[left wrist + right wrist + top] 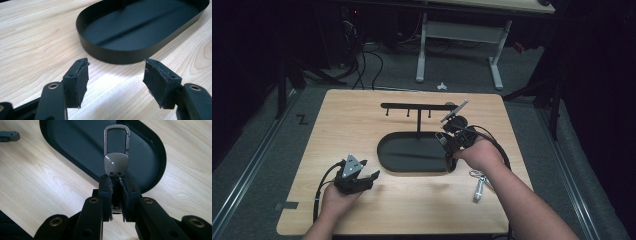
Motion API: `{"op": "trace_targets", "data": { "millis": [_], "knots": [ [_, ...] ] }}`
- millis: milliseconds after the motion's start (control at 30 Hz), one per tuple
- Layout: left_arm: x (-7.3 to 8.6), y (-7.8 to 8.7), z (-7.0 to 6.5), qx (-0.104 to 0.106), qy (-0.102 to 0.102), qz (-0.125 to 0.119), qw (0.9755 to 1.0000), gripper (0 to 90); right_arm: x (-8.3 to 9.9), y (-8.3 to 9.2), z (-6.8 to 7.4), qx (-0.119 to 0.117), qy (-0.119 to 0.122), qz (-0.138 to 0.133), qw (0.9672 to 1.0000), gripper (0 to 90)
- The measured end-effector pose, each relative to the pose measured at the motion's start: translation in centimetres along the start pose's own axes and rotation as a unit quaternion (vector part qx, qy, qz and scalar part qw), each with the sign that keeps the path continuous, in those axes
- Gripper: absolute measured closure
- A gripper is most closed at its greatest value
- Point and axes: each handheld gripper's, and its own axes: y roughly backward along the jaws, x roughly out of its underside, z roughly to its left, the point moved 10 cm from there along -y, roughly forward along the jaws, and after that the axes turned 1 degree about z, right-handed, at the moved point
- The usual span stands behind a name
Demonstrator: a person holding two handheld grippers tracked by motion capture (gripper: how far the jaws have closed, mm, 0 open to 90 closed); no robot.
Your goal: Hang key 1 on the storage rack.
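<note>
A grey metal keychain clip (pixel 116 162) with a carabiner loop sticks up from my right gripper (pixel 116 181), whose pads are shut on its lower end. In the high view the right gripper (pixel 444 139) hangs over the right end of the black oval tray (pixel 382 150), below the black hook rack (pixel 417 106) that rises from the tray. My left gripper (pixel 369 169) rests low near the table's front left. Its jaws are open with nothing between them (pixel 116 72), and they face the tray's near wall (pixel 120 53).
A silvery key-like item with a ring (pixel 478 186) lies on the wood right of the tray, near my right forearm. A small dark grey piece (pixel 8 136) lies on the table in the right gripper view. Bare tabletop (pixel 422 200) lies along the front edge.
</note>
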Motion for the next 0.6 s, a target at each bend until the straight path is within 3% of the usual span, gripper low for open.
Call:
{"op": "trace_targets", "data": {
  "millis": [300, 600],
  "knots": [
    [0.9, 0.8, 0.8, -0.01, 0.012, 0.006, 0.9999, 36.7, -2.1, 0.9, -0.3, 0.009, 0.009, -0.013, 0.9998, 80.4],
    [1.1, 1.2, 1.0, -0.014, 0.013, 0.005, 0.9998, 36.8, -3.9, 1.3, -0.5, 0.014, 0.002, -0.021, 0.9997, 80.4]
  ]
}}
